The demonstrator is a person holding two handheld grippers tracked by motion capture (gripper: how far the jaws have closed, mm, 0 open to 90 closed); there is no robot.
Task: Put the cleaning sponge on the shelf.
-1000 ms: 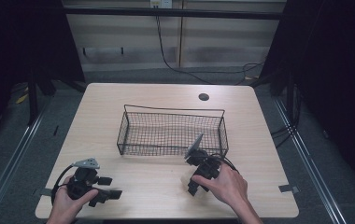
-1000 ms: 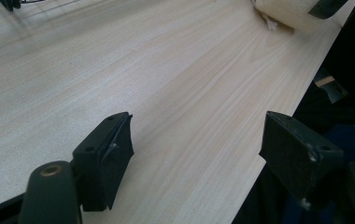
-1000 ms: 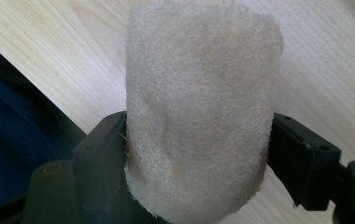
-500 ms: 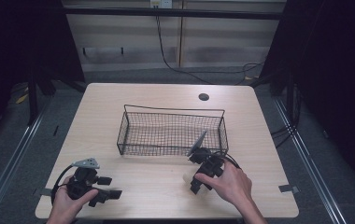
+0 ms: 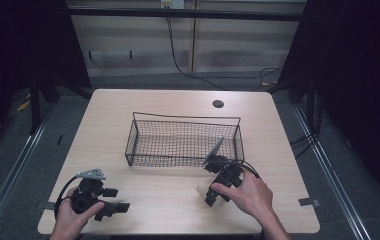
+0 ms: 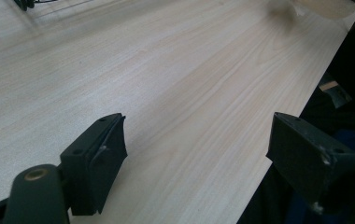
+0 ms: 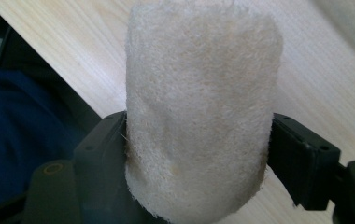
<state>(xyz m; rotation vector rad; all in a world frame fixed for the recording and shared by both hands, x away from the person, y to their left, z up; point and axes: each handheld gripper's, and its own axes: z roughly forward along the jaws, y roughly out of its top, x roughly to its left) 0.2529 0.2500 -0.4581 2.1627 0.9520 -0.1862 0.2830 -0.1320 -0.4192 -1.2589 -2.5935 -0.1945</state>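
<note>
A beige, fuzzy cylinder sits between the jaws of my right gripper, which is shut on its lower half. In the high view the right gripper is near the table's front edge, right of centre, and a pale bit of the cylinder shows at its tip. My left gripper rests at the front left of the table. In its own view the left gripper stands wide open over bare wood, holding nothing. The cylinder appears blurred at that view's top right.
A black wire basket stands in the middle of the wooden table, just behind the right gripper. A round cable hole lies at the back right. The table's front edge runs close under both hands.
The right hand and its gripper have shifted very slightly with the cylinder still held. The left gripper has stayed put.
</note>
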